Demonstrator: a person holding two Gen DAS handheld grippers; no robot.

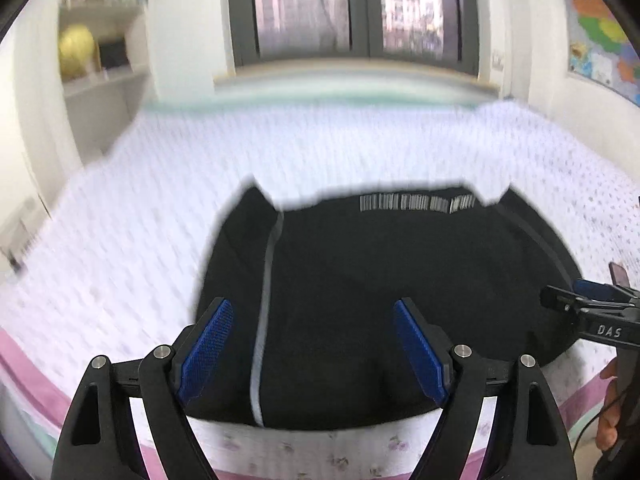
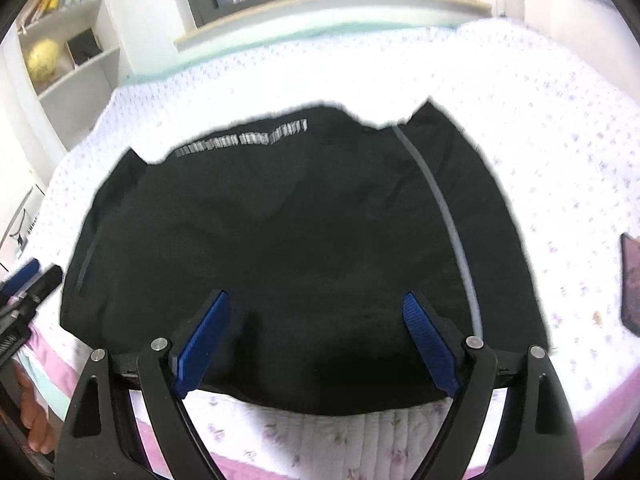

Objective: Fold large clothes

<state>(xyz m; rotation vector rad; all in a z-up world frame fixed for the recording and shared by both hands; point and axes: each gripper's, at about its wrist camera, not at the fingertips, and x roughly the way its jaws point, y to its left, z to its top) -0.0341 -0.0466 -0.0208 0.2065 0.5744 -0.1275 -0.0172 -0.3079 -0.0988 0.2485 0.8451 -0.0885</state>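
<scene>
Black garment with a grey side stripe and a barcode-like white print [image 1: 380, 280] lies folded into a compact block on the white quilted floral bedspread [image 1: 140, 220], filling the centre of both wrist views, near edge close to the bed's pink trim.

Left gripper [image 1: 312, 344]: blue pads spread wide, nothing between them, released above the near edge.

Right gripper [image 2: 316, 340]: same, jaws apart and empty over the cloth.

Reads as a fold just laid down, both tongs clear so the fabric stays put. Dark phone-like slab [image 2: 632, 280] sits at the right edge, apart from the garment.
</scene>
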